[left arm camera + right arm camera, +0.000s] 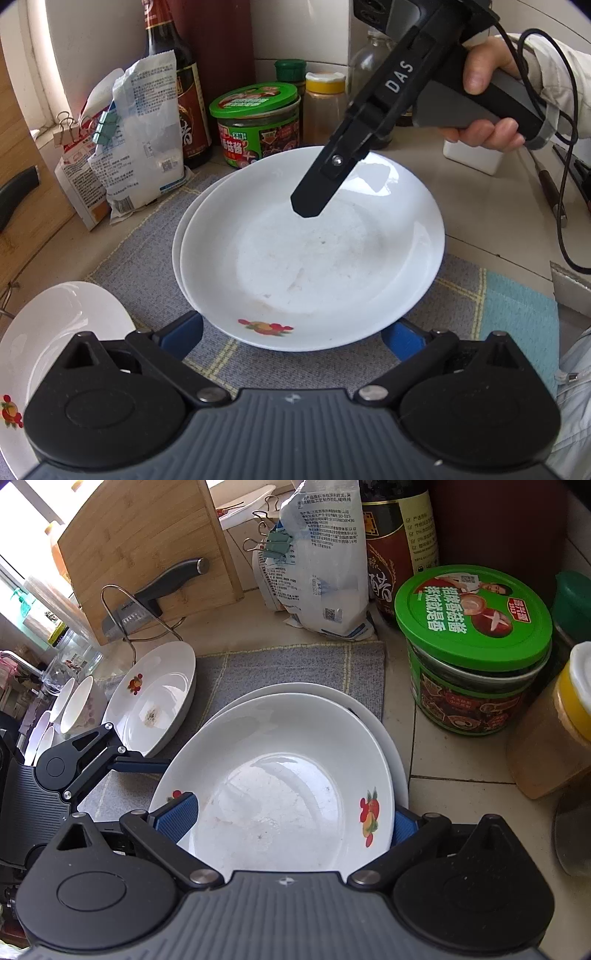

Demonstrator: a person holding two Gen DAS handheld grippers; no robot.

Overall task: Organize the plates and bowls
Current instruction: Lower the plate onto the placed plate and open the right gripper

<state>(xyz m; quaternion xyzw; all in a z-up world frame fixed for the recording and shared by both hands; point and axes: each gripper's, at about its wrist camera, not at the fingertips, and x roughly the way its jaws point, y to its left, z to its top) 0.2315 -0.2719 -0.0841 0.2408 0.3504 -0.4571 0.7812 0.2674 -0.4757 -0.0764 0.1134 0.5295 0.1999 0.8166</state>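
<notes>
A white deep plate [280, 775] with small fruit prints on its rim sat nested on a second white plate [400, 771], the pair resting on a grey checked mat [295, 664] on the tiled counter [454, 760]. The right gripper [291, 821] reached over the near rim of the top plate with its blue pads [177, 818] spread wide, one on each side of the rim; whether either pad touched the porcelain could not be told. In the left wrist view the same stack [314, 258] lay just ahead of the left gripper [293, 338], whose jaws also stood apart, the plate's near edge between them, with the right gripper's black finger [321, 184] slanting down over the far side of the plate. A third plate [155, 698], carrying a brown stain, leaned tilted near a wire rack [129, 627] left of the mat, and small bowls [74, 705] stood on edge beyond it. Behind the mat stood a clipped white bag [317, 561], a dark sauce bottle [391, 546], a green-lidded jar [472, 653] and a yellow-capped spice jar [554, 731], with a bamboo board [147, 546] and a knife [159, 590] at the back left.
</notes>
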